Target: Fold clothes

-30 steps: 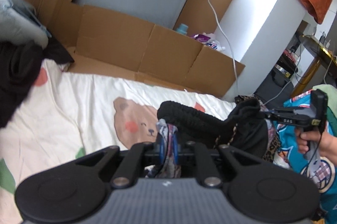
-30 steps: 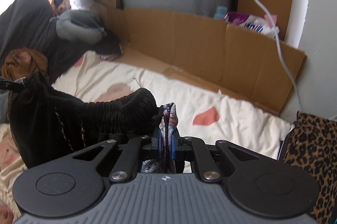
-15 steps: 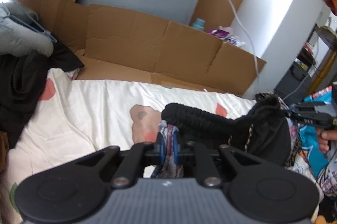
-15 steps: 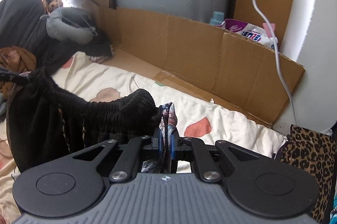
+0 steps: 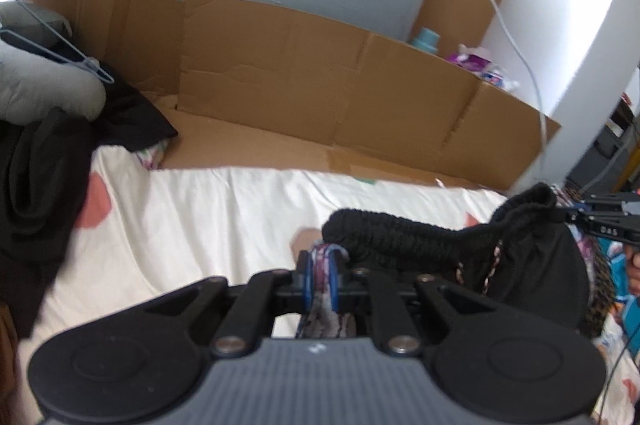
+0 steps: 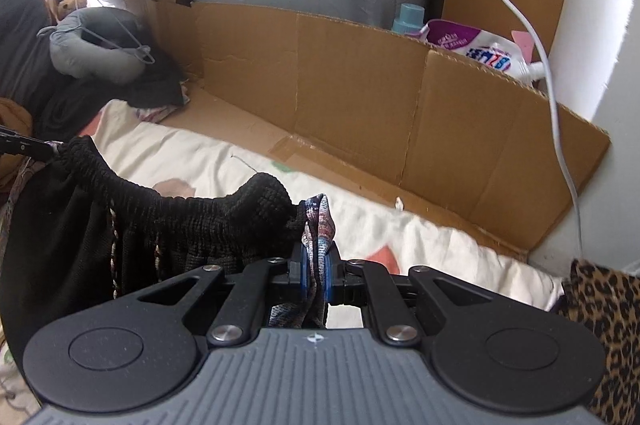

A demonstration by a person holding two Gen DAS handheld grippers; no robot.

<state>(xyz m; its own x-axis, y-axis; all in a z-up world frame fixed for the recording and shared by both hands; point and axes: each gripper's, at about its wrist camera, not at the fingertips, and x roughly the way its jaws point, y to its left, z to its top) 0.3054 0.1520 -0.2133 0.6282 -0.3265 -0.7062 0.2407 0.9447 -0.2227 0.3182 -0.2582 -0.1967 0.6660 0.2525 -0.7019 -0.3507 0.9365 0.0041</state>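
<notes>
A black garment with a gathered elastic waistband (image 5: 404,245) and a patterned lining hangs stretched between my two grippers above the white bedsheet (image 5: 208,217). My left gripper (image 5: 320,275) is shut on one end of the waistband. My right gripper (image 6: 315,271) is shut on the other end of the garment (image 6: 188,221). The right gripper also shows at the right edge of the left wrist view (image 5: 600,217). The left gripper's tip shows at the left edge of the right wrist view (image 6: 24,145). The garment's lower part hangs out of sight below the grippers.
A cardboard wall (image 5: 320,73) lines the far side of the bed. A grey neck pillow with a wire hanger (image 6: 96,45) and dark clothes (image 5: 36,185) lie at the left. A leopard-print cloth (image 6: 604,325) lies at the right. A white cable (image 6: 548,65) hangs down by the white wall.
Both grippers have moved forward over the bed toward the cardboard wall, keeping the black garment stretched between them. The bear print on the sheet is now mostly hidden behind the waistband.
</notes>
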